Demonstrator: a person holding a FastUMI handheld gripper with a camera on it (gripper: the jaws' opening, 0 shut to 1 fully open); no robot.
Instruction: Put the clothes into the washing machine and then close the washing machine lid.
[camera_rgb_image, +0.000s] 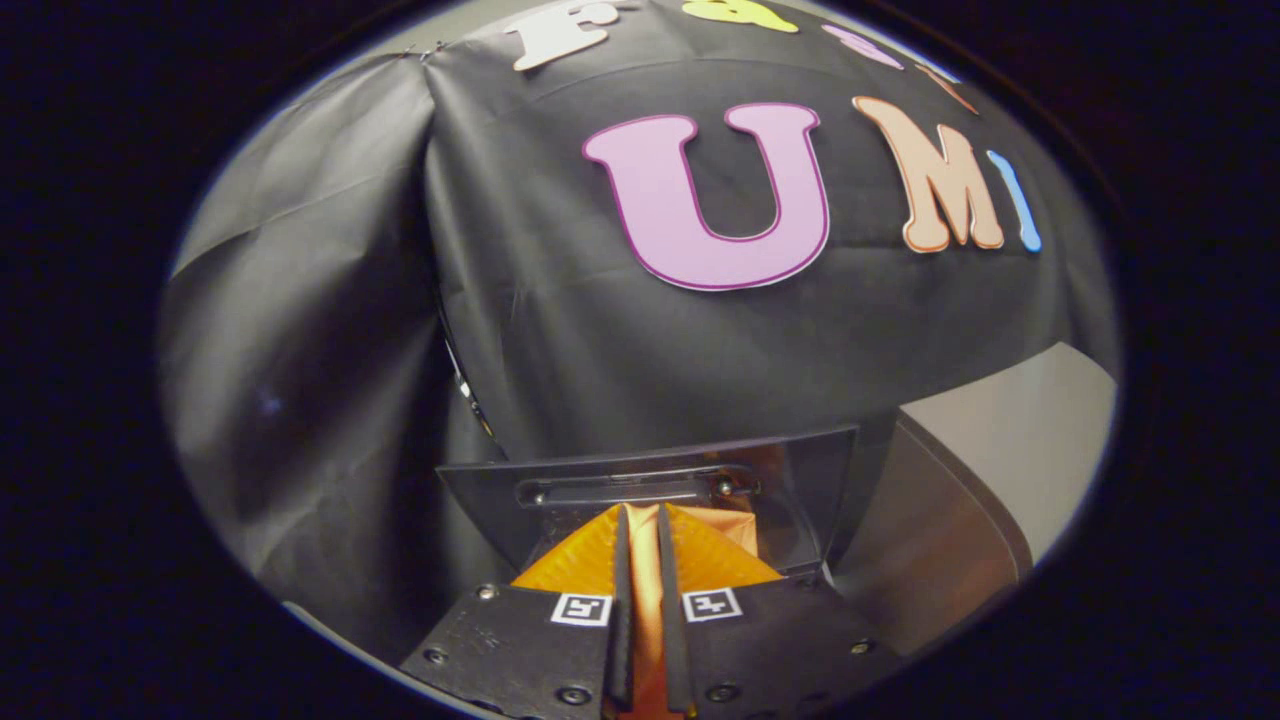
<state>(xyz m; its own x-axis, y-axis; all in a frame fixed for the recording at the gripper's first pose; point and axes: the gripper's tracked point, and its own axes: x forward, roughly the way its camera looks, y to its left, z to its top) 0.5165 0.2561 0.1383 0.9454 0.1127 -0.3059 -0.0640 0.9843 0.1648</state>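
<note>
Black cloth wall (330, 300) beyond the fingers, draped in folds. Pale grey surface (1010, 440) off to the right. Dark washing machine lid (800, 480) raised upright just ahead of the fingertips. Gripper (640, 520) nearly closed, pinching orange clothes (700, 555) between both fingers. Square markers (583, 608) on each finger; no readable writing.

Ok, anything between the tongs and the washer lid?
Gripper view: nothing; the tongs reach the dark lid, just below its handle slot. An orange strip fills the narrow gap between the fingers; what it is, unclear.
</note>
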